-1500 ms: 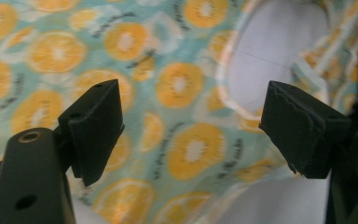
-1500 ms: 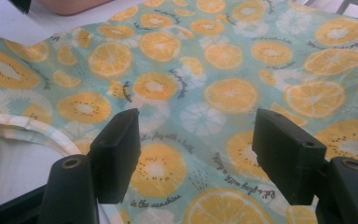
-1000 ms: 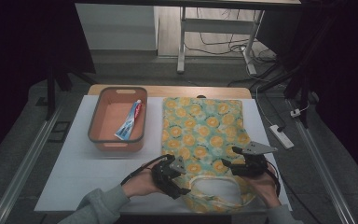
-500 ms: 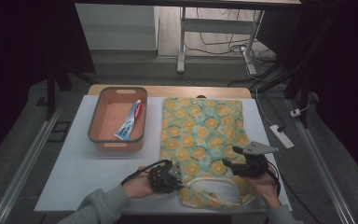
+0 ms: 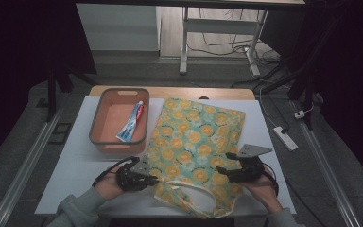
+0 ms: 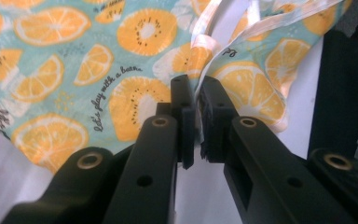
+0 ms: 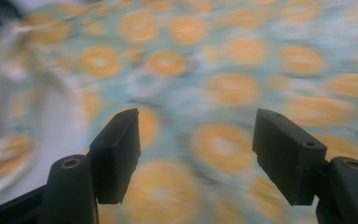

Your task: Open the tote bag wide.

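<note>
My left gripper is clamped on the near edge of the teal fabric tote bag printed with orange slices, right by its pale handle strap. My right gripper hangs wide open above the bag's near right part; that view is blurred. Bag lies flat on the white table, just beside the orange plastic bin.

Tote bag print smeared by blur, toothpaste tube lettering too small to read
</note>
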`<act>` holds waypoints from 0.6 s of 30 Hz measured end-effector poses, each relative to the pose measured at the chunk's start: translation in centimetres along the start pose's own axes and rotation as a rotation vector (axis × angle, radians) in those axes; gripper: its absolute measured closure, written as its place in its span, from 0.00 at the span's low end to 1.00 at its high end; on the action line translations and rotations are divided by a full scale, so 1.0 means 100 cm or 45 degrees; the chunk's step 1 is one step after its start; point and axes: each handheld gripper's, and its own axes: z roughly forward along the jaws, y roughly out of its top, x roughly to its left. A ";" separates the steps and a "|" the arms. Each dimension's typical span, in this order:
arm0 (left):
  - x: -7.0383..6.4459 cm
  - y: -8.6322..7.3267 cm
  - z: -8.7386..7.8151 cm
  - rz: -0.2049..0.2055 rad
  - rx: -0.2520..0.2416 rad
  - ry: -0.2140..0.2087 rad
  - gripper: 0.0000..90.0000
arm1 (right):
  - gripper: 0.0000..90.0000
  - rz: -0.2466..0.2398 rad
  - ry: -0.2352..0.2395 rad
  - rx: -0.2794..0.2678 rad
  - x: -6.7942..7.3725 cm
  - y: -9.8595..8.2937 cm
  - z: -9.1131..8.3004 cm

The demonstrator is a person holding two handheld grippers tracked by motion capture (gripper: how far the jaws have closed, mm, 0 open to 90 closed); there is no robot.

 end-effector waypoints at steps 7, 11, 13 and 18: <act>0.002 -0.006 0.001 -0.009 0.008 0.006 0.93 | 0.37 -0.148 0.213 0.224 0.054 0.016 0.038; 0.003 -0.007 -0.001 -0.011 0.005 0.009 0.93 | 0.44 -0.207 0.187 0.325 0.066 0.014 0.050; 0.004 -0.008 -0.002 -0.013 0.001 0.011 0.93 | 0.48 -0.212 0.184 0.368 0.065 0.012 0.054; 0.007 -0.012 -0.006 -0.029 -0.005 0.018 0.93 | 0.77 -0.236 0.192 0.414 0.065 0.010 0.056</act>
